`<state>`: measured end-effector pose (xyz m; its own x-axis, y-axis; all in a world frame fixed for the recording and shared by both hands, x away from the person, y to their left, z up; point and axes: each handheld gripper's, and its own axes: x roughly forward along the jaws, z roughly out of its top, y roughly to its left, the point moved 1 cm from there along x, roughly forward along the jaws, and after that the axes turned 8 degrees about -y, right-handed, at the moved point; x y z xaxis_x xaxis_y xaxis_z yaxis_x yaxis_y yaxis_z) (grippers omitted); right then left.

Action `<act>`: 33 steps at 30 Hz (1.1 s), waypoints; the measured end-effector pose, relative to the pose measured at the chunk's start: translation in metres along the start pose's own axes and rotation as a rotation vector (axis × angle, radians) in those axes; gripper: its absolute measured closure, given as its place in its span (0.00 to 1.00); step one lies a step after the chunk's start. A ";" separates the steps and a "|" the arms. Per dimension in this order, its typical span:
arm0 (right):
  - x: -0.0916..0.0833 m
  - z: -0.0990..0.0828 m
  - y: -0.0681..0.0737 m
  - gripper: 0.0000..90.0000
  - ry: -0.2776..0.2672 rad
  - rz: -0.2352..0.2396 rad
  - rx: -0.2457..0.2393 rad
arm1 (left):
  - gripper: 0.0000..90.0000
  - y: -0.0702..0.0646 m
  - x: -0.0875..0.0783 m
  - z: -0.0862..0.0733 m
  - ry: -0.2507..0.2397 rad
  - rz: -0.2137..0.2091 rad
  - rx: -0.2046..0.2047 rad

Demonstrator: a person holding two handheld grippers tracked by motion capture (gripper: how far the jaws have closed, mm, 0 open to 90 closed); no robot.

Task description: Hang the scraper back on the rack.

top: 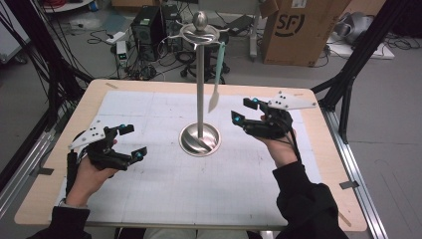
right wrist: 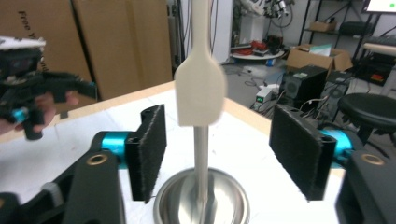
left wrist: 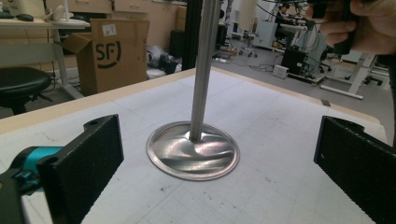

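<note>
Steel stand (top: 200, 84) rises mid-table (top: 149, 199), a pale spatula (top: 217, 79) hanging from its top ring. Left gripper (top: 133, 142) and right gripper (top: 243, 111) flank it, both with jaws spread and grasping nothing.

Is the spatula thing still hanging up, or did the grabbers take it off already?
Nothing looks done yet: the spatula hangs from the top of the metal stand on the table. In hand: nothing. The right gripper is open, its pads either side of the spatula's blade without touching it. The left gripper is open too, beside the stand's base. Left to do, probably: close on the spatula and lift it off.
</note>
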<state>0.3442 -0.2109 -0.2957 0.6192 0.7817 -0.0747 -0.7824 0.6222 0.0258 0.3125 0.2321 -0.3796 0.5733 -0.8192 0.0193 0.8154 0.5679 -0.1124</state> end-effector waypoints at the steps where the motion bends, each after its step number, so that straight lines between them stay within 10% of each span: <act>1: -0.002 -0.004 -0.001 0.35 0.002 0.005 0.005 | 0.02 0.000 0.000 0.000 0.004 0.000 0.000; 14: -0.028 -0.054 -0.009 0.01 0.036 0.054 0.067 | 0.02 -0.004 0.009 -0.007 0.035 -0.021 0.002; 33: -0.052 -0.094 -0.026 0.00 0.026 -0.035 0.087 | 0.02 -0.005 0.015 -0.018 0.042 -0.025 0.008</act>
<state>0.3263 -0.2718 -0.3866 0.6430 0.7588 -0.1033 -0.7509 0.6512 0.1096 0.3151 0.2158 -0.3962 0.5488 -0.8357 -0.0197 0.8302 0.5476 -0.1046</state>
